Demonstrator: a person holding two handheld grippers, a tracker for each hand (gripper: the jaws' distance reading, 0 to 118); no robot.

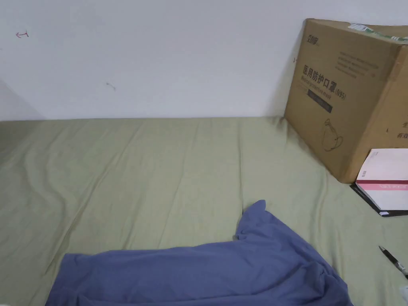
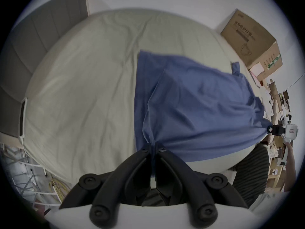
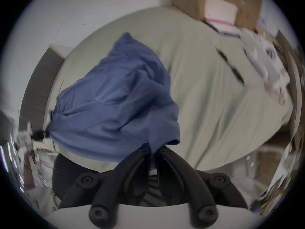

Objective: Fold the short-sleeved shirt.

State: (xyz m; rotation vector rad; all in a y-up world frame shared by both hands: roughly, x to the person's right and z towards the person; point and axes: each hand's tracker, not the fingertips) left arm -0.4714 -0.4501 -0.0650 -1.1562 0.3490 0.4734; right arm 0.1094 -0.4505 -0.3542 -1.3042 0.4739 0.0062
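Folding has hardly begun, we judge: our left tongs and right tongs each clamp an edge of the blue shirt, stretched unfolded over the bed.

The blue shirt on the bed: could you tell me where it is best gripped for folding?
Probably where it is gripped now: the blue shirt by its near edge, from the person's side. The left gripper and right gripper each pinch a bunched corner, so the cloth hangs spread between them over the green sheet.
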